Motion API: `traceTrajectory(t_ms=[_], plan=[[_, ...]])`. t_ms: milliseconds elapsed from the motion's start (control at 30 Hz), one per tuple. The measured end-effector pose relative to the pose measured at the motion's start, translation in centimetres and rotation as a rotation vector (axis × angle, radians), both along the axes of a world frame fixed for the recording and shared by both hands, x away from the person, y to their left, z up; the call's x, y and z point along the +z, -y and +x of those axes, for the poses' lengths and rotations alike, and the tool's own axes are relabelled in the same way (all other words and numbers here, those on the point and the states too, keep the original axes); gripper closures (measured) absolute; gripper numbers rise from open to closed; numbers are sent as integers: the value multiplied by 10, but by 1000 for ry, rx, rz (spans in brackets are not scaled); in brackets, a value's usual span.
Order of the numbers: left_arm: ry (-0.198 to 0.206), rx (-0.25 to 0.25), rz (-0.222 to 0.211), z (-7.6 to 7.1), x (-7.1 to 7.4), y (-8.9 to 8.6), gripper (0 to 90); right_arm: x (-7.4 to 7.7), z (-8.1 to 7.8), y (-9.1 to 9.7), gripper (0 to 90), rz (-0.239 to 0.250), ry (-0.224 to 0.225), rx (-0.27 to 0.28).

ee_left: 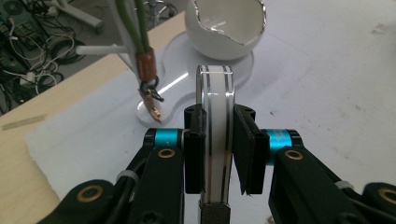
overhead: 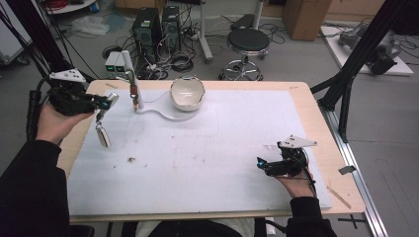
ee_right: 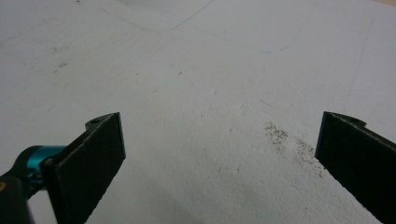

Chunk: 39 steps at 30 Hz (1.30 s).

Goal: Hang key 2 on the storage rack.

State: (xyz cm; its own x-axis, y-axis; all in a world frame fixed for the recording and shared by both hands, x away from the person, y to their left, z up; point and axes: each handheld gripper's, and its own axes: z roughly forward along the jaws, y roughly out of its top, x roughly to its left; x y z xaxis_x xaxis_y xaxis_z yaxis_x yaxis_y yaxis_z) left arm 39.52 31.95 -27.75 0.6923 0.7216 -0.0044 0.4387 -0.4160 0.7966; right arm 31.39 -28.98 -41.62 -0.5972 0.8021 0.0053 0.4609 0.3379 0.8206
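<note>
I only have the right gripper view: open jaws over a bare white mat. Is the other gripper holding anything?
Observer: Yes, the left gripper is shut on a white silver-banded object.
Operator: Where is it?
Observer: Above the table's left edge, with a white piece dangling below it.
Operator: Anything nearby?
Observer: An eggshell-shaped white bowl on a clear base, just ahead.

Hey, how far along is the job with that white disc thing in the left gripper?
Done: the left gripper is shut on the white disc and holds it off the white mat. In hand: it hangs beside the stand with the egg-shaped cup. Left: setting it somewhere, where I cannot tell. The right gripper rests open on the mat.
</note>
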Motion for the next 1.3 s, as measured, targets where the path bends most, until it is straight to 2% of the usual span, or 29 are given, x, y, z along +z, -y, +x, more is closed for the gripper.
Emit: traceTrajectory(t_ms=[133, 200, 267, 333, 533, 733, 833, 900, 967, 1100, 1133, 1200, 1233, 1300], plan=[[22, 38, -38, 7, 8, -7, 749, 0, 0, 1, 5, 2, 1, -1], [17, 41, -100, 11, 10, -12, 749, 1, 0, 1, 5, 4, 1, -3], [25, 54, -139, 14, 12, -16, 749, 1, 0, 1, 5, 4, 3, -3], [33, 61, -145, 17, 14, -18, 750, 0, 0, 0, 5, -2, 1, 1], [60, 87, -109, 24, 20, -19, 750, 0, 0, 1, 5, 1, 1, -3], [75, 117, -75, 30, 29, -22, 750, 0, 0, 1, 5, 2, 2, -6], [73, 132, -72, 35, 34, -22, 750, 0, 0, 1, 5, 0, 3, -6], [66, 142, -36, 40, 37, -19, 751, 1, -1, 1, 5, 0, 3, -8], [68, 155, -20, 44, 40, -19, 750, 0, -1, 1, 5, -2, 2, -6], [81, 172, -8, 52, 43, -21, 751, -2, -1, -1, 5, -19, -4, -2], [84, 160, 2, 54, 42, -21, 751, -2, -1, -1, 5, -19, -4, -2], [88, 141, 47, 59, 40, -20, 751, -2, -2, -1, 5, -26, -4, 2], [73, 143, 84, 64, 39, -18, 751, -3, -1, -1, 5, -29, -7, 2], [80, 148, 81, 68, 40, -18, 751, -3, -1, 0, 5, -29, -8, 0]])
